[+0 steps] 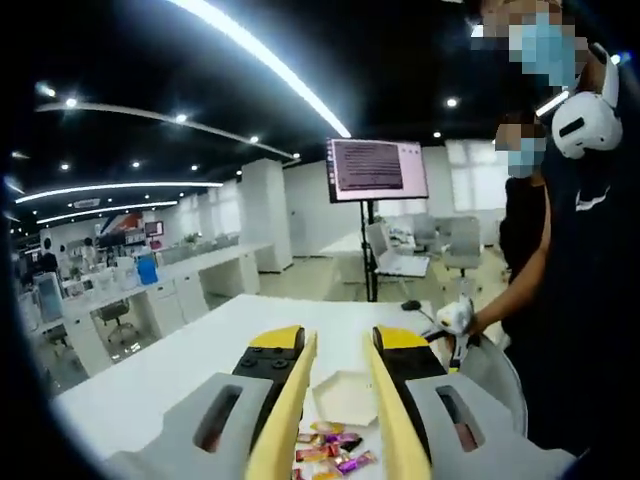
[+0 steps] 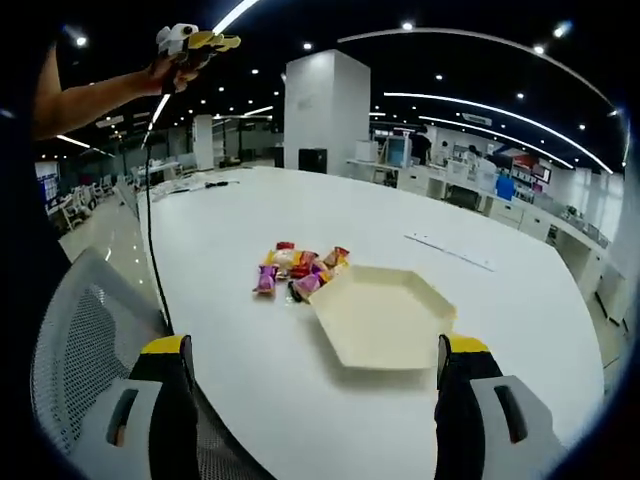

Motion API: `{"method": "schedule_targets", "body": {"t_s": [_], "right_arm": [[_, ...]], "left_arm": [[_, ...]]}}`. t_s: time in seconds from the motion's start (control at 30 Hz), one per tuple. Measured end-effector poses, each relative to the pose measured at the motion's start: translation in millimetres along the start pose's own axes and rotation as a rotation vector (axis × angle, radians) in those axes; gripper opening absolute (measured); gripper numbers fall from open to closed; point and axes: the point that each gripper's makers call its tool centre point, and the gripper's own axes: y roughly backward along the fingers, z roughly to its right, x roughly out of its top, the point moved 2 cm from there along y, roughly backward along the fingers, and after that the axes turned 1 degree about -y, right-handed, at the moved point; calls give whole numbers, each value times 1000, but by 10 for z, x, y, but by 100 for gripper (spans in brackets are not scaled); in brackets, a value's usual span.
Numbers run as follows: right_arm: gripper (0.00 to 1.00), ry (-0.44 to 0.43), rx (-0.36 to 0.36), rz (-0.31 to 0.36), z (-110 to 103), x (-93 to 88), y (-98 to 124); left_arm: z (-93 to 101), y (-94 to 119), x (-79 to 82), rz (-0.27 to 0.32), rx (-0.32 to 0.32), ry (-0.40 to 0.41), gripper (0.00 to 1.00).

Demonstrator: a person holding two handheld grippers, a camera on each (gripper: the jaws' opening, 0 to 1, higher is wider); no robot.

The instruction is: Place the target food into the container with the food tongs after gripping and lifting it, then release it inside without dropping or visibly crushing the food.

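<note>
One hexagonal cream tray (image 2: 385, 315), ahead between the right gripper's jaws. One heap of wrapped snacks (image 2: 298, 272) just beyond it to the left; individual pieces overlap, perhaps seven or eight, exact count unclear. One white table (image 2: 250, 390). One mesh-backed chair (image 2: 75, 350), near left. One monitor on a stand (image 1: 376, 169), far ahead of the left gripper. Two grippers: left (image 1: 340, 410), right (image 2: 315, 400).

The left gripper view looked low across the white bench (image 1: 180, 360) toward a monitor, its tongs (image 1: 340, 400) near. The right gripper view faced the bench from its near edge. Both shared the hexagonal tray (image 2: 385, 315) and wrapped sweets (image 2: 298, 270).
</note>
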Motion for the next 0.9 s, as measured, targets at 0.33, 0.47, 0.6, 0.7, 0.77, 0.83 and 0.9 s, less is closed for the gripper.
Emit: {"method": "schedule_targets", "body": {"t_s": [0.33,0.47,0.6,0.7,0.77,0.83,0.9], "right_arm": [[99,21,-20,-12,33,-52,92],[100,-1,6,6,3,-47,71],[100,-9,14,-5,6,-68,88],[100,-27,-6,11,57,-17,130],[100,-63,-5,-5,69,-14,145],[100,-55,-9,-8,58,2,164],[100,-20,-11,-5,37,34,181]], "left_arm": [[248,-153,-634,-188,5,-74,24],[216,-191,-858,-214,13,-33,24],[207,-230,-1131,-283,13,-34,24],[187,-255,-1278,-325,23,-69,24],[169,-279,-1341,-332,27,-74,24],[162,-291,-1417,-352,22,-57,24],[155,-303,-1487,-375,23,-62,24]]}}
